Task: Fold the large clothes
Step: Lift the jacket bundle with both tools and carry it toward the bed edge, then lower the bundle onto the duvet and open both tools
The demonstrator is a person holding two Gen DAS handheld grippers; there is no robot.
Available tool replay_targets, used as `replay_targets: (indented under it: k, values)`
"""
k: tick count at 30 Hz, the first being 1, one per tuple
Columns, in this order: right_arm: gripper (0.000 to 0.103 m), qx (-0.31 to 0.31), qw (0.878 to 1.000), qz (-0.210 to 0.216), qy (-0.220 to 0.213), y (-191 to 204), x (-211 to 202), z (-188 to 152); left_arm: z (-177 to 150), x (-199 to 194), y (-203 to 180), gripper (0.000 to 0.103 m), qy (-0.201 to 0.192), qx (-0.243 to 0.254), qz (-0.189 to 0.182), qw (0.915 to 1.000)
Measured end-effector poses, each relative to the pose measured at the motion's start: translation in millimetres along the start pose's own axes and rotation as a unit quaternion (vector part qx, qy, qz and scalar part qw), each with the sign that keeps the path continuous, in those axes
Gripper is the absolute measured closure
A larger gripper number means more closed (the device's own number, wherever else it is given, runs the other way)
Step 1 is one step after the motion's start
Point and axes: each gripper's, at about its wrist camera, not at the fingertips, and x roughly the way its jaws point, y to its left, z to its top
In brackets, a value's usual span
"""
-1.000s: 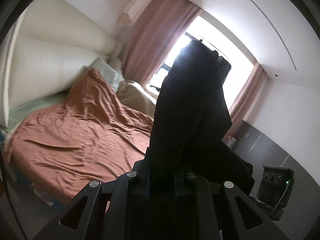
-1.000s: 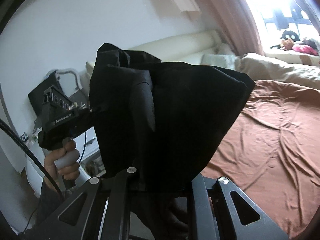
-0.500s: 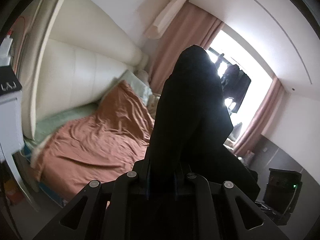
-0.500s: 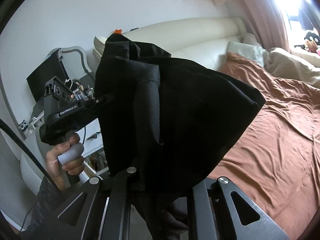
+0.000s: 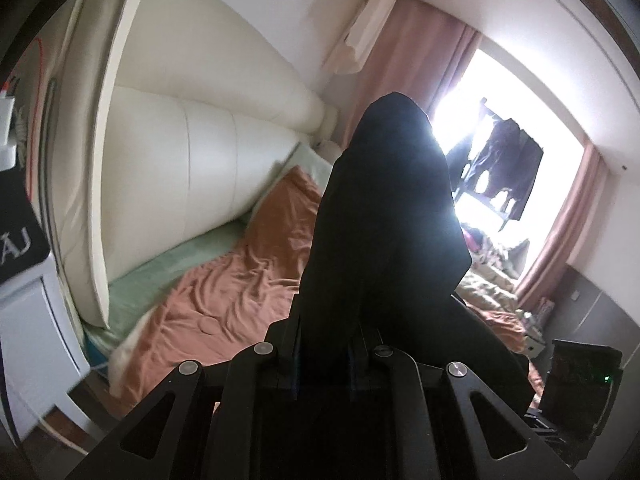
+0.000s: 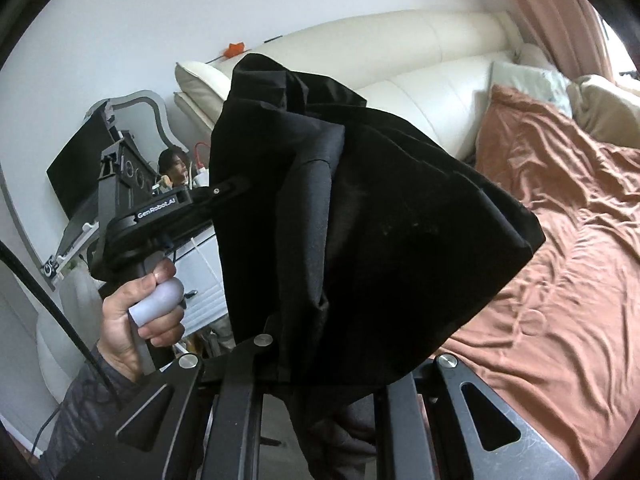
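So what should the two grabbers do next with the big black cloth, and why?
Probably carry the bunched black fabric garment over the rust-orange bed sheet and lower it to spread flat. The left gripper and right gripper each pinch it in the air, and it hangs crumpled between them, so it likely needs a flat surface before any fold.

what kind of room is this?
Almost certainly a home bedroom: a bed with a rust-orange sheet, a cream padded headboard and pink curtains at a bright window.
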Motion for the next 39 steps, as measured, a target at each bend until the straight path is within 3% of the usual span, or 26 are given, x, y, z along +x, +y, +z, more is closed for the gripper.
replay_targets:
  k: [8, 17, 27, 31, 34, 36, 39]
  values:
    - [0.093, 0.031, 0.999, 0.01, 0.02, -53, 40, 5, 1, 64, 35, 0.087, 0.024, -0.006, 0.032, 0.9992]
    - [0.093, 0.074, 0.996, 0.004, 0.039, -115, 69, 8, 4, 160, 57, 0.087, 0.084, -0.018, 0.057, 0.9947]
    - [0.093, 0.138, 0.989, 0.013, 0.042, -171, 100, -12, 1, 256, 61, 0.087, 0.151, -0.001, 0.069, 0.9862]
    - [0.093, 0.165, 0.985, 0.018, 0.043, -193, 113, -24, -11, 290, 66, 0.084, 0.184, 0.001, 0.093, 0.9785]
    - [0.091, 0.207, 0.976, 0.015, 0.061, -226, 124, -40, -22, 305, 74, 0.07, 0.193, -0.005, 0.13, 0.9725]
    - [0.089, 0.257, 0.964, 0.007, 0.067, -249, 132, -60, -29, 302, 80, 0.062, 0.189, -0.02, 0.133, 0.9726]
    - [0.089, 0.302, 0.95, 0.021, 0.08, -269, 138, -78, -44, 291, 87, 0.061, 0.203, -0.031, 0.138, 0.9688]
